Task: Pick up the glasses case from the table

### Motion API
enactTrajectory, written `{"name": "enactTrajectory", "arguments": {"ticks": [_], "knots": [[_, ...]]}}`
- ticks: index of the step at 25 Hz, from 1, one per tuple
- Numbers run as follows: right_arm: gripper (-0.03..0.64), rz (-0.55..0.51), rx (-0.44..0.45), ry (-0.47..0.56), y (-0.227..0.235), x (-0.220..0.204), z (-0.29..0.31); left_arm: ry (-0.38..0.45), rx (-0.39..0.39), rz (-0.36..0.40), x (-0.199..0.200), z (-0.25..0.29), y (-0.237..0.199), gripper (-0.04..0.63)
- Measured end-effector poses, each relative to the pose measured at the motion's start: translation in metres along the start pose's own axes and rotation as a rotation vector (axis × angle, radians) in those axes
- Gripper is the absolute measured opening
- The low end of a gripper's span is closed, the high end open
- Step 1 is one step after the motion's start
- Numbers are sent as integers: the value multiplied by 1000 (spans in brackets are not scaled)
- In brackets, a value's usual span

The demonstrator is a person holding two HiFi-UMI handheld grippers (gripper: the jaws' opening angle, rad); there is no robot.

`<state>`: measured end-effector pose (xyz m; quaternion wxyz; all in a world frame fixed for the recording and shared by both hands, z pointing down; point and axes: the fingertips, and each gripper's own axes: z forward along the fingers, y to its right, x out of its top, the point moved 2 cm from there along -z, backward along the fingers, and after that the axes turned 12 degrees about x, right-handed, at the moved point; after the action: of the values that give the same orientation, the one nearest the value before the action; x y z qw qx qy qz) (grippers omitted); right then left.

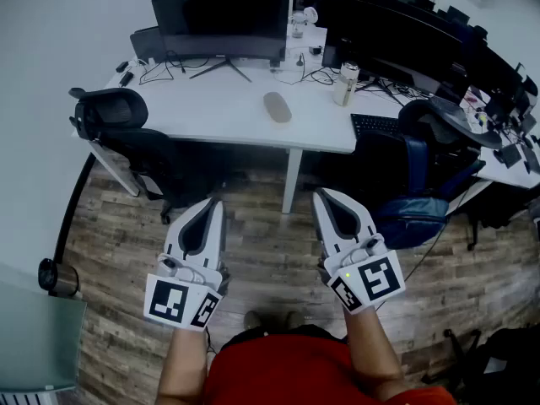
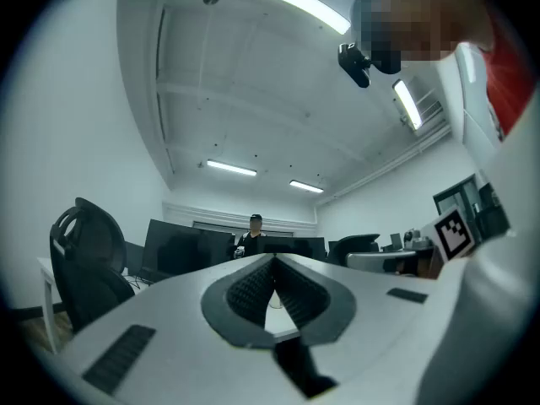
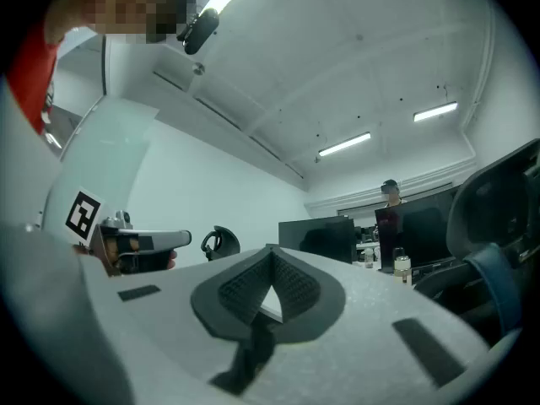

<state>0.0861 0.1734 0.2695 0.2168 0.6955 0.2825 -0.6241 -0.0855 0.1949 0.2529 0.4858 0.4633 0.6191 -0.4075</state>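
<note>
Red shirt (image 1: 295,369), white left gripper (image 1: 214,202) and white right gripper (image 1: 326,194)

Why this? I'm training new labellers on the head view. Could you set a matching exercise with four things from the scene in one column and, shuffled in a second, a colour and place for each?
Things:
1. glasses case
2. backpack
3. office chair
4. bottle

Descriptions:
A. black, at the left end of the table
B. beige, lying near the middle of the white table
C. blue, low down to the right of the table leg
D. white, standing upright near the keyboard

Pairs: 1-B; 2-C; 3-A; 4-D
</note>
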Motion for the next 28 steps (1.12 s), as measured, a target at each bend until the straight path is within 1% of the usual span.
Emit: {"name": "enactTrajectory", "arguments": {"ticks": [14,21,28], "knots": [[5,15,-11,11,-7,1,16,15,-8,-16,0,-2,-18,9],[5,5,-21,-8,-19,-7,40,21,-21,-11,-1,-6,-45,11],[5,-10,-51,-34,-28,-18,65,11,-38,-32,-12,-4,-77,9]]}}
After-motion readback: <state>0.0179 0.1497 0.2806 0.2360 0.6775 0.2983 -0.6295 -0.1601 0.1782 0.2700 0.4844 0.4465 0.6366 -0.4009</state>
